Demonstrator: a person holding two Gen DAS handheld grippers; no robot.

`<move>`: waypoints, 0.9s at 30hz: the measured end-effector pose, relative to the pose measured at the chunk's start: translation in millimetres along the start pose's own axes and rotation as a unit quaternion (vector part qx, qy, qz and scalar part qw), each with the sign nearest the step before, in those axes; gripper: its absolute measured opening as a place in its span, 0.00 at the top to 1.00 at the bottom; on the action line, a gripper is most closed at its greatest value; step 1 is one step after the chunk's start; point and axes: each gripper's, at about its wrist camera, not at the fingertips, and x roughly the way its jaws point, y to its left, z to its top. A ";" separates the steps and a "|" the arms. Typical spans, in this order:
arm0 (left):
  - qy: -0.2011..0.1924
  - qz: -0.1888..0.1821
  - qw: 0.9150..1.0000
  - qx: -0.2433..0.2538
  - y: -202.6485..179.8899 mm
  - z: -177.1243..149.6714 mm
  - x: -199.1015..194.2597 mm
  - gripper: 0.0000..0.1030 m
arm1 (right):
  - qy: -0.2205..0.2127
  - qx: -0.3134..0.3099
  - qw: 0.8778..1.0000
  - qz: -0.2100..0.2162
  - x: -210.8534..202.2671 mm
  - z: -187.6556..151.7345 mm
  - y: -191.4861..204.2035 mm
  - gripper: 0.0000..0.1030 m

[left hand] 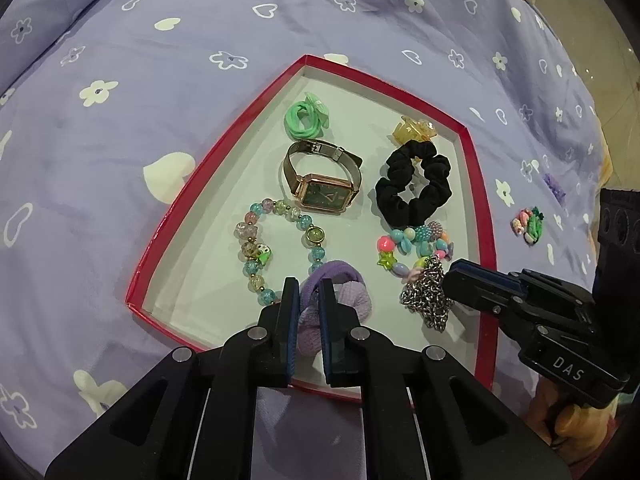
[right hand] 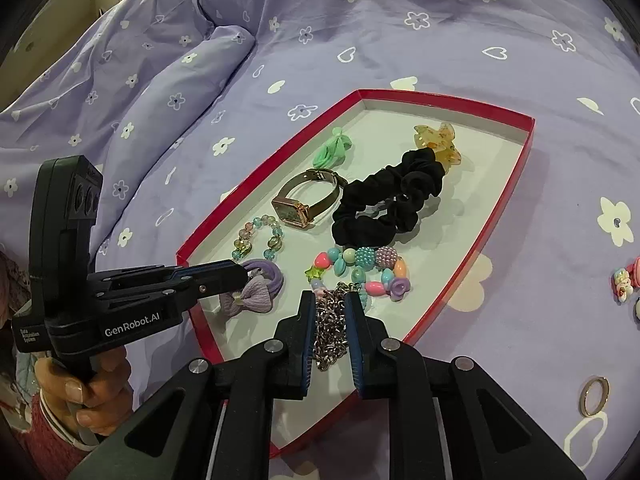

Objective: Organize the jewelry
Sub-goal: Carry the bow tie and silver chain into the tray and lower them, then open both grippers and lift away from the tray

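- Jewelry lies gathered in a shallow red-rimmed box [left hand: 478, 184] with a pale floor, set on a soft lilac bedspread [left hand: 160, 80] printed with flowers and hearts; the low walls likely serve to keep small pieces together.
- Left gripper [left hand: 309, 300] reaches down at the box's near edge, fingers clamped on a purple hair tie [left hand: 348, 294], ribbed fabric with a bow, which sits on the box floor, seemingly about to be let go.
- Right gripper [right hand: 329, 312] grasps a silver chain [right hand: 332, 332], bunched metal links, just right of the hair tie and resting in the box.
- Black scrunchie [left hand: 414, 188], gathered cloth, lies toward the far right.
- Rose-gold watch [left hand: 326, 186] with a square face and mesh band sits mid-box.
- Two glossy bead bracelets, pastel glass [left hand: 256, 248] and chunky plastic [left hand: 412, 248], lie near it.
- Gold ring [right hand: 595, 396] remains outside, right of the box.
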 end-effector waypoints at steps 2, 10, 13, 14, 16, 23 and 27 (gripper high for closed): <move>0.000 0.000 1.000 0.000 -0.7 0.1 -1.1 0.87 | -0.002 0.001 1.000 0.003 -0.8 0.1 -0.3 0.83; -0.009 0.000 1.000 -0.007 -3.2 0.2 -11.6 0.68 | -0.031 0.009 0.999 0.008 -23.4 2.9 -0.8 0.71; -0.016 -0.002 1.000 -0.005 -8.9 0.6 -18.0 0.59 | -0.049 0.017 0.999 0.009 -38.7 1.8 -4.8 0.61; -0.019 -0.003 1.000 -0.003 -11.3 0.8 -20.1 0.57 | -0.055 0.019 0.998 0.008 -44.1 1.1 -6.2 0.61; -0.025 -0.005 1.000 0.001 -17.2 1.7 -24.2 0.55 | -0.066 0.026 0.997 0.005 -55.6 -2.1 -11.8 0.60; -0.037 -0.018 0.999 0.022 -43.3 5.8 -34.7 0.47 | -0.089 0.059 0.994 -0.024 -89.6 -19.4 -43.1 0.56; -0.041 -0.026 0.998 0.038 -60.8 6.7 -39.2 0.46 | -0.098 0.080 0.991 -0.043 -109.1 -31.9 -64.4 0.56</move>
